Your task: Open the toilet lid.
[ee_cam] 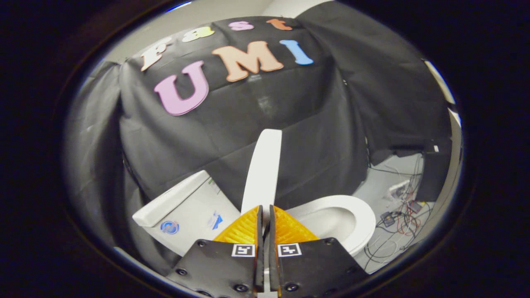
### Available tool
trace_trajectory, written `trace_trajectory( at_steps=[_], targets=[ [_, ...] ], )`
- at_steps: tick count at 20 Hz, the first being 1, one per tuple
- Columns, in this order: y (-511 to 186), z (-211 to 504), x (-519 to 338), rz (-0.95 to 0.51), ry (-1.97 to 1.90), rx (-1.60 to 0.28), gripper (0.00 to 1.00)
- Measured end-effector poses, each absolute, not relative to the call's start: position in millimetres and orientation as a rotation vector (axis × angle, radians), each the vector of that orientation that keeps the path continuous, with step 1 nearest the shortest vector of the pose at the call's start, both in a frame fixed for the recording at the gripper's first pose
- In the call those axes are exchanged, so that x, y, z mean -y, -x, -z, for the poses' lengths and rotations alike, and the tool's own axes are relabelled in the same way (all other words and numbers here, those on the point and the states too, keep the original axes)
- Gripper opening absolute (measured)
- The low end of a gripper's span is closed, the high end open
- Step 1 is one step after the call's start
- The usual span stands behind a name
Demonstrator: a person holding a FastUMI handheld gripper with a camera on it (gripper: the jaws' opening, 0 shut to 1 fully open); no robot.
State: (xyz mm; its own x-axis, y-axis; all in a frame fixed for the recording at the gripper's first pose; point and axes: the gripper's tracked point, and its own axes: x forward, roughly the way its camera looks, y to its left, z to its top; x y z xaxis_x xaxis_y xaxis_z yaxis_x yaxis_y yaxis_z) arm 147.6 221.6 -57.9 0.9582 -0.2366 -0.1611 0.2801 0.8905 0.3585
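The jaws of the gripper (pixel 265 215) pinch the edge of the raised white toilet lid (pixel 265 165), which stands nearly upright between the tank (pixel 186 211) and the uncovered seat (pixel 343 219); cables (pixel 397 223) litter the floor beyond.

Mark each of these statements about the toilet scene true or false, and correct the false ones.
1. The toilet lid is raised upright. True.
2. The gripper has its fingers spread wide apart. False: they stand nearly together, the lid's edge in the slim gap.
3. The toilet seat lies down over the bowl. True.
4. The tank sits right of the lid. False: it sits left of it.
5. Loose cables lie on the floor beyond the seat. True.
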Motion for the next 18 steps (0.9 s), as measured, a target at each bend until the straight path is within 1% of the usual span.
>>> trace_trajectory(
  at_steps=[9,18],
  targets=[
    [-180,28,-299,0.080,-0.295,-0.099,0.05],
    [-212,19,-383,-0.163,-0.250,-0.125,0.06]
  ],
)
